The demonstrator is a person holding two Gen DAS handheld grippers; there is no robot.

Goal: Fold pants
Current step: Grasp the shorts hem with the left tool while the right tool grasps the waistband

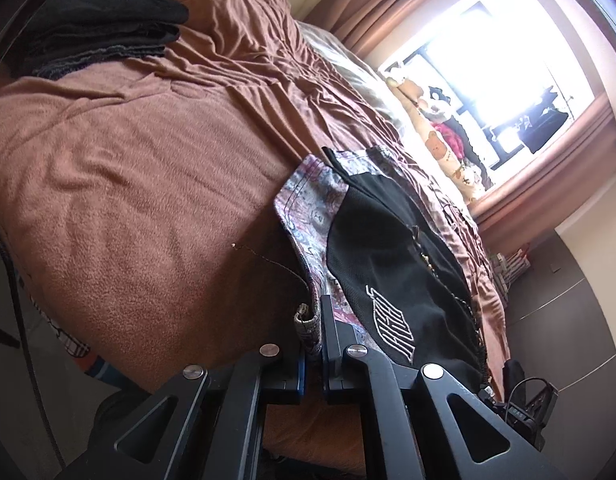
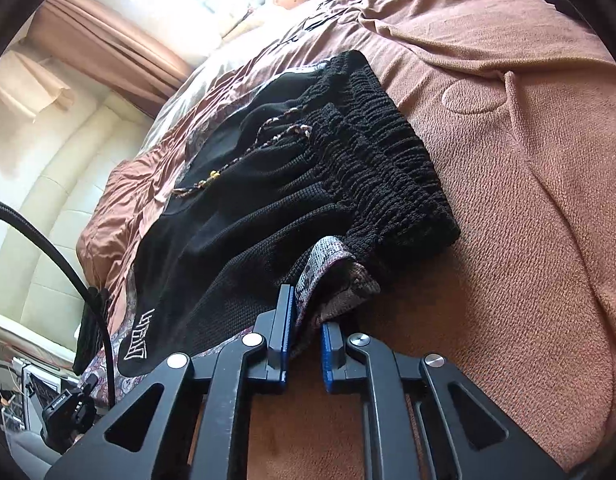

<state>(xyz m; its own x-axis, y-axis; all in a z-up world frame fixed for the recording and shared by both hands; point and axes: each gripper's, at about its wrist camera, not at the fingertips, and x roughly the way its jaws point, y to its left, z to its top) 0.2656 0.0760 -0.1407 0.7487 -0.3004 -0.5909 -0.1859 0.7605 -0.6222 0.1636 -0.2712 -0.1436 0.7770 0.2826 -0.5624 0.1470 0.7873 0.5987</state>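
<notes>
Your left gripper is pinched tight on a corner of the pants, a pair in black knit mesh with paisley-patterned woven panels and white outline lettering near one hem. The patterned corner curls up between its fingers, so you hold a hem edge there, not the bulk of the cloth. The pants lie flat on the brown fleece blanket that covers the bed, near its front edge, and a stack of folded dark clothes sits well apart at the far left of that view.

Your right gripper is also closed on cloth: a bunched patterned edge just beside the black ribbed elastic waistband sits between the blue pads. How much fabric it has I cannot tell.

Expect the pants to be light, limp and floppy. Anything you do not hold will sag and trail, and the fleece will likely drag on the mesh rather than let it slide. The open knit can snag, and the beaded drawstring lies loose on top, so it may swing or catch. The waistband is the thickest, firmest part and gives the surest hold; the thin hem corners are likelier to slip, so take them deep and through both layers. Keep the two held points taut between your hands as you carry the fold.
</notes>
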